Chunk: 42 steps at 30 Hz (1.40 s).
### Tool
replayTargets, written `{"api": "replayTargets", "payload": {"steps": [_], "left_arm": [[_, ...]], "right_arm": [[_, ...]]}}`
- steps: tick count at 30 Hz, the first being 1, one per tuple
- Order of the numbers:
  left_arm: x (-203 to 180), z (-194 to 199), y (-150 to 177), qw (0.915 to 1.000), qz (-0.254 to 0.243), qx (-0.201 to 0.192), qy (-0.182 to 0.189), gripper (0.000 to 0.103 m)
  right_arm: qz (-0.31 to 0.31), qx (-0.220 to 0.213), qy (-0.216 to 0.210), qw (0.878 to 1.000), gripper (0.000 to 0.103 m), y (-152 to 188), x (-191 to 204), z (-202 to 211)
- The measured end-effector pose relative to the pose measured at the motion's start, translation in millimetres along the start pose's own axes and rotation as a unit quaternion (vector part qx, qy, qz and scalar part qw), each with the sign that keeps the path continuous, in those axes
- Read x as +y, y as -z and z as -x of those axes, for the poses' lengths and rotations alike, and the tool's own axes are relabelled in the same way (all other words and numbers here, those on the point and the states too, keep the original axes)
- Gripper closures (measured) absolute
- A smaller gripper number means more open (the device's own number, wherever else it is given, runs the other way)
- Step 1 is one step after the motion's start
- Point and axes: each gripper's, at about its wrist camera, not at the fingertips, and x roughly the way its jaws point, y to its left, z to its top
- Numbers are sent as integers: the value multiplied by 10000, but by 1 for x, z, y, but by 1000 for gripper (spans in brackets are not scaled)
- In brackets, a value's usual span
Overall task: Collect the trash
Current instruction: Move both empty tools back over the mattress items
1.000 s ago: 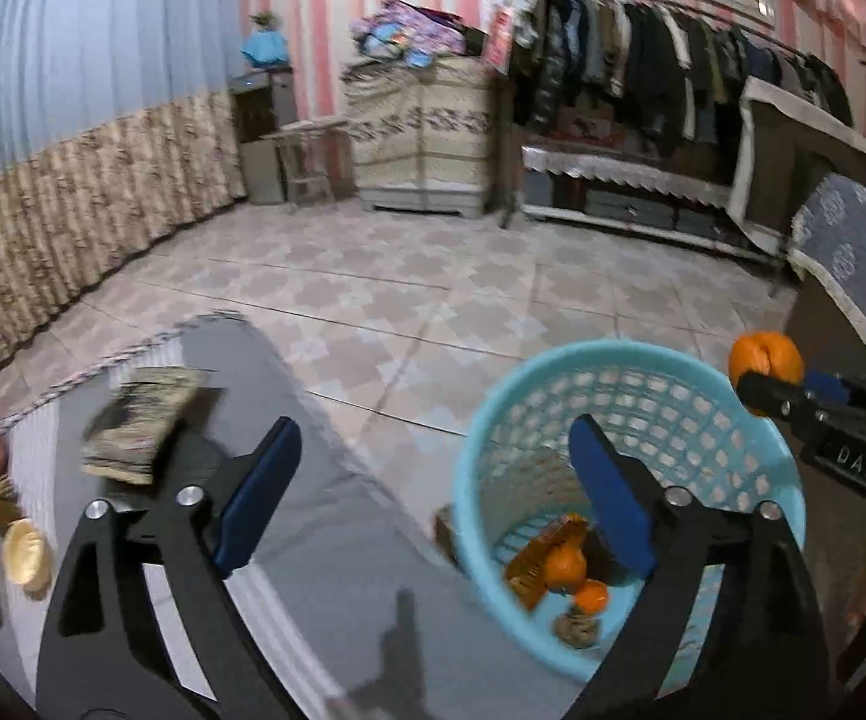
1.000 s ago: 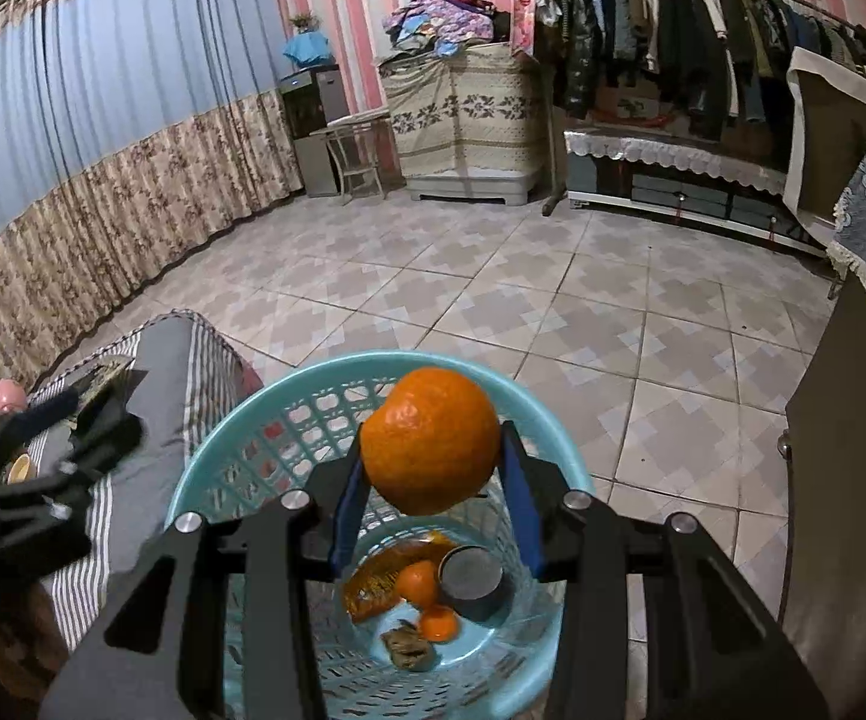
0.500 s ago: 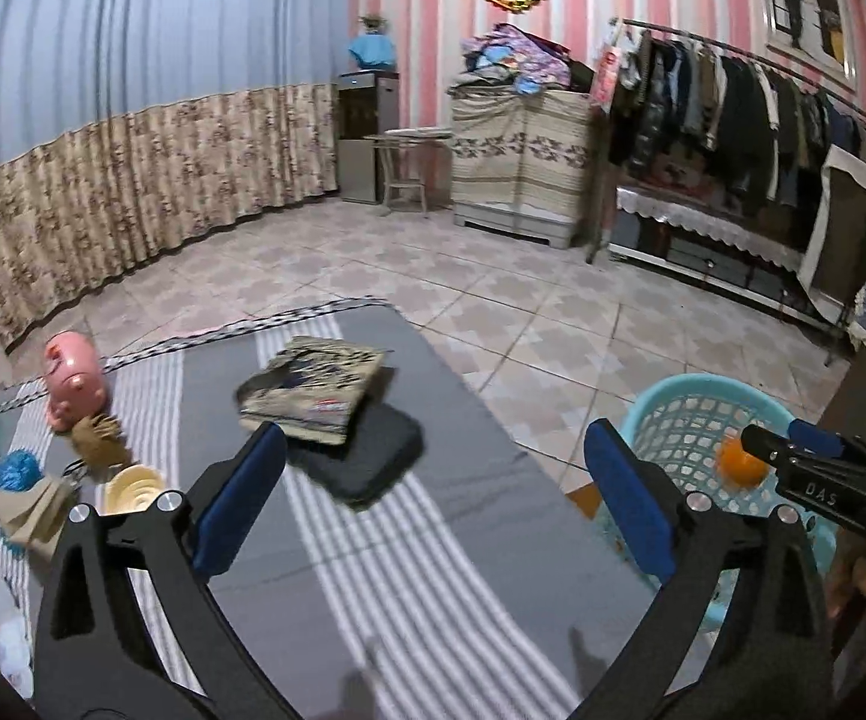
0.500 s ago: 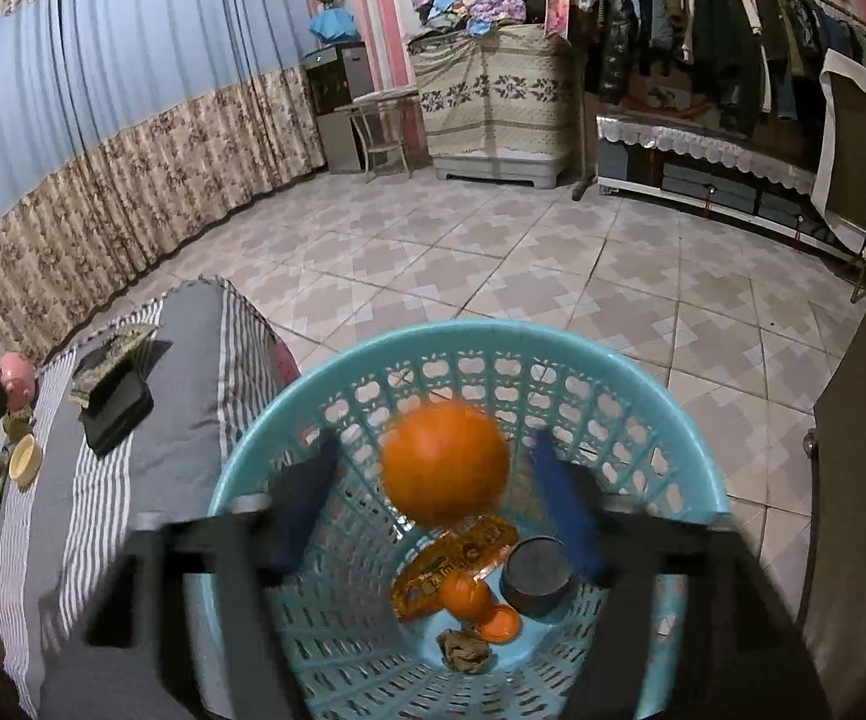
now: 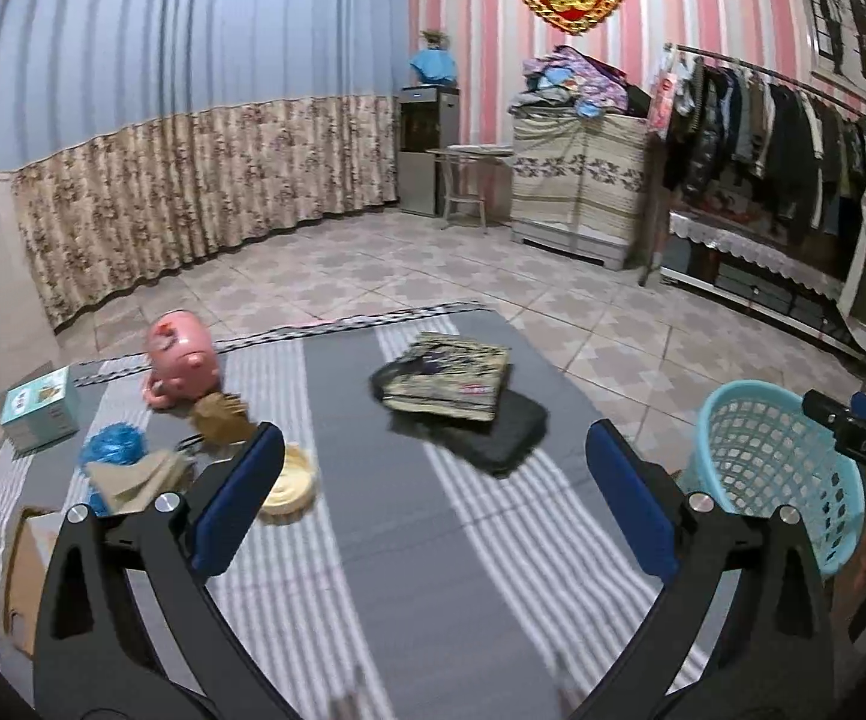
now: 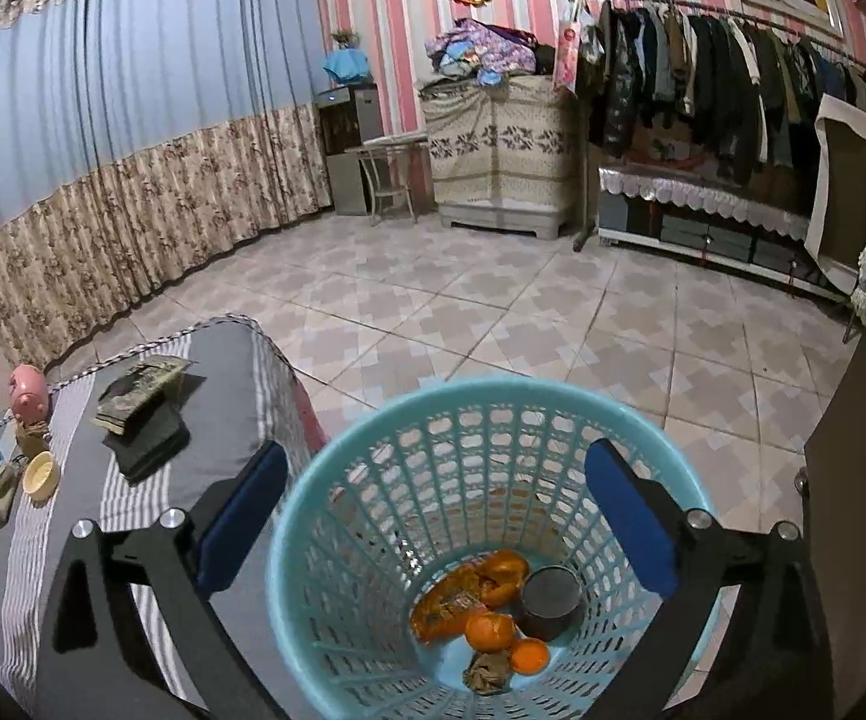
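A light blue plastic basket (image 6: 373,480) stands on the floor by the bed; it also shows in the left wrist view (image 5: 751,444). Inside lie orange peels and fruit (image 6: 490,630), a dark round tin (image 6: 550,600) and a brown scrap (image 6: 487,672). My right gripper (image 6: 433,516) is open and empty right above the basket. My left gripper (image 5: 433,498) is open and empty over the striped bed cover (image 5: 409,570). To its left lie a cream round lid (image 5: 289,489), brown crumpled paper (image 5: 220,414), a blue crumpled wrapper (image 5: 112,450) and tan paper (image 5: 133,474).
A patterned book on a black case (image 5: 451,384) lies mid-bed. A pink piggy bank (image 5: 181,354) and a teal box (image 5: 40,402) stand at the far left. A cardboard piece (image 5: 22,570) lies at the left edge. Tiled floor, clothes rack and cabinet are beyond.
My right gripper has opened and the orange it held has dropped into the basket. My left gripper has swung left from the basket to over the bed.
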Motion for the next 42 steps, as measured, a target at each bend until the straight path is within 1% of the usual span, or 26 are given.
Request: {"api": "replayTargets", "payload": {"steps": [6,13,17,20,26,33,37,40,42], "left_arm": [[39,13,11,9995,87,-22,-314,6],[94,19,32,9977,352,164,-564,6],[122,19,45,9959,580,277,-634,6],[142,22,53,9945,782,318,-621,6],[165,28,64,9929,837,391,-756,5],[187,39,75,9912,807,490,-925,5],[207,40,81,9892,910,548,-1013,5],[222,36,85,9855,924,603,-1288,5],[228,36,85,9853,939,604,-1296,5]], "right_arm": [[201,-4,-220,9996,5,9,32,4],[327,-24,-493,9982,5,19,66,9],[455,34,-582,9973,5,27,84,11],[613,109,-670,9958,5,35,97,13],[732,325,-1034,9914,5,51,125,17],[1135,584,-1123,9854,5,61,166,11],[1405,731,-1104,9812,5,66,194,0],[1536,864,-1209,9769,5,72,216,-10],[1623,930,-1311,9736,5,74,230,-15]]}}
